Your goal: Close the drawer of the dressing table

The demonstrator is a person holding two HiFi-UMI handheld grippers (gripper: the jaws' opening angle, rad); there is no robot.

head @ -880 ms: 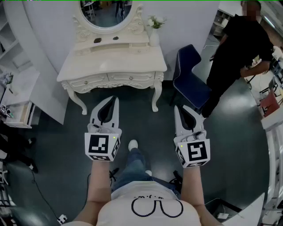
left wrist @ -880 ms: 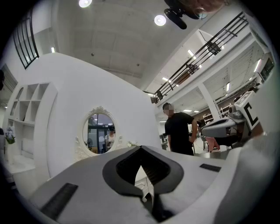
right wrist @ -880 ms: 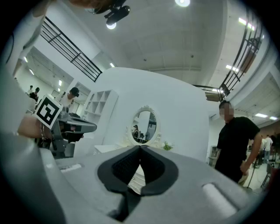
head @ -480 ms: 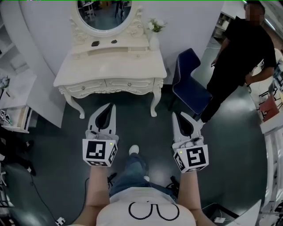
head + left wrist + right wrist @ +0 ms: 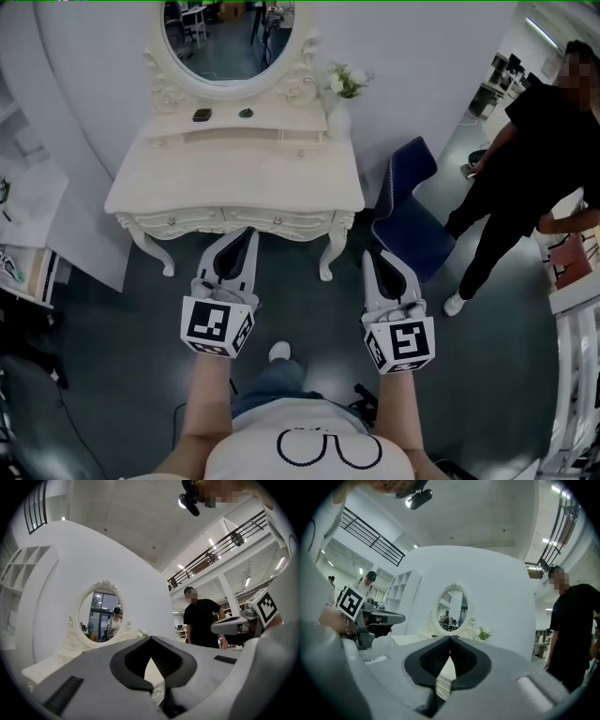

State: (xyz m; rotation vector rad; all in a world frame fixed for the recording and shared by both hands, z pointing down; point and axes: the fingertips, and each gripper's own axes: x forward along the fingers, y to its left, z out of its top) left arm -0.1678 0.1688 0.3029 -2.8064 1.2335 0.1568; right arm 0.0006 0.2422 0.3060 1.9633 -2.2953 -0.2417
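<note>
Left tongs (image 5: 246, 234): pinched to a point, tips meeting, nothing between them. They're held out level, nose right at the table's front edge, over the stretch between the two drawer fronts in the head view.
Right tongs (image 5: 371, 258): closed up too, and empty. They sit out beside the right front leg, short of the table.
Why shut: my read is that a closed nose makes a blunt pusher. A drawer wants a shove, not a grip.
Table (image 5: 234, 178): white, against the wall dead ahead, with the mirror (image 5: 230, 37) on top and flowers (image 5: 345, 82) at the back right corner.
Drawer (image 5: 278, 221): in the apron under the top. From this steep angle neither front plainly sticks out, so I can't tell which one is open.
Stage: looks like the approach, with no contact showing yet.
Watch: a blue chair (image 5: 410, 211) just right of the table and a bystander (image 5: 525, 159) beyond it, both clear of the tongs.
</note>
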